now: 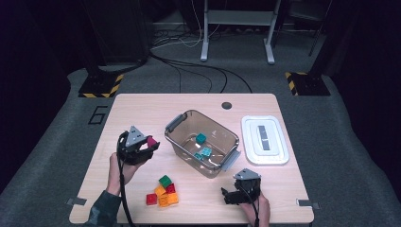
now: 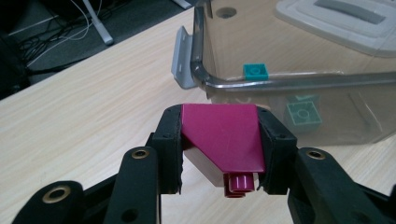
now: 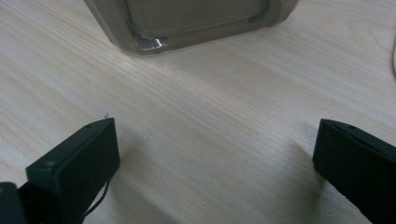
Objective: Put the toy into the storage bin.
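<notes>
Magenta brick (image 2: 219, 140), a smooth sloped piece with a stud showing at its lower end, sits clamped between the two black jaws of the left gripper (image 2: 219, 144); the pads press on both its sides. It hangs above the table (image 1: 142, 109), just off the near-left end of the clear plastic bin (image 1: 227, 161), level with the bin's grey handle clip (image 2: 183, 58). Inside the bin lie a few teal bricks (image 1: 201, 138), one resting up near the rim. On the far side of the bin from the gripper lies its white lid (image 1: 265, 140), flat on the table. In front of the bin is a small huddle of green, red and orange bricks (image 1: 164, 192). The right gripper (image 1: 236, 195) rests near the bin's front corner, jaws spread wide with nothing between them.
</notes>
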### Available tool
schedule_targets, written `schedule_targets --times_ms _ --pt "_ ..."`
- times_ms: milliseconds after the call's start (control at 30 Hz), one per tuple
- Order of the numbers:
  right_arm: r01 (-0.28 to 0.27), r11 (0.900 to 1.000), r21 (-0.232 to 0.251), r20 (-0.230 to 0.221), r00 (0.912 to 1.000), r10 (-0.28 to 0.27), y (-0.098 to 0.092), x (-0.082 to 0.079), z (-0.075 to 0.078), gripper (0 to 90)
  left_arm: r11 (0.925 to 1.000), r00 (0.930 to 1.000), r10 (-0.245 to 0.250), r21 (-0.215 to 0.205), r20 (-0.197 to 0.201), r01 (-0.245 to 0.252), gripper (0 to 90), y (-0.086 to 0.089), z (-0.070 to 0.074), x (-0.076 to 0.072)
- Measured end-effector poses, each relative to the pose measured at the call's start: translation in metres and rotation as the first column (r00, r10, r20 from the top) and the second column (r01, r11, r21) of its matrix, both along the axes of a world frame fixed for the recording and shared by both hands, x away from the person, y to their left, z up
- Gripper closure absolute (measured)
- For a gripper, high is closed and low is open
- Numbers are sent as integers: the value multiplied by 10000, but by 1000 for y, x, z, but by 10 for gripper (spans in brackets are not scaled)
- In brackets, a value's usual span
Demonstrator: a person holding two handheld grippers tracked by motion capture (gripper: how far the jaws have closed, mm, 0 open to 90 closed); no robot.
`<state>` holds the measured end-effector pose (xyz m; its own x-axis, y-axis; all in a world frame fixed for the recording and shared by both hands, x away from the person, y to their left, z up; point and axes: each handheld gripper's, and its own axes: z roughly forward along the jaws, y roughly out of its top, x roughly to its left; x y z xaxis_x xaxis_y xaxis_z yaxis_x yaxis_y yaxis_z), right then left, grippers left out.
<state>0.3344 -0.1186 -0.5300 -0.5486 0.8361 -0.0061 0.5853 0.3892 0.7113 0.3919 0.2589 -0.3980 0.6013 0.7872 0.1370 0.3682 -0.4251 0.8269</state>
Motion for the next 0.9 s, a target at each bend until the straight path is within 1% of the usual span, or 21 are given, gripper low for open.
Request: schedule_targets --times_ms 67,200,400,433,600,633,733,900 --pt "-3 10000 -4 13 10000 3 0 0 0 0 10000 10000 -9 -41 -21 9 587 -1 3 1" --pt "0 10000 21 -12 10000 0 0 0 0 0 10000 9999 -95 -22 95 95 587 -4 9 4" --pt "-6 10000 -2 9 10000 6 0 0 0 0 9998 9997 -178 -23 161 178 587 -8 16 9" --pt "1 10000 1 -5 10000 -1 0 0 0 0 9997 9996 -214 -72 191 216 587 -9 17 10" --pt "2 10000 1 -4 10000 -2 0 0 0 0 9995 9992 -318 20 255 318 587 -13 25 14" --pt "0 10000 0 -1 10000 0 0 0 0 0 9995 9990 -305 -23 315 306 587 -14 26 15" --pt "0 10000 0 -3 10000 0 0 0 0 0 9994 9986 -358 30 389 357 587 -17 30 17" --pt "2 10000 3 -6 10000 -2 0 0 0 0 9989 9979 -474 63 450 471 587 -23 37 23"
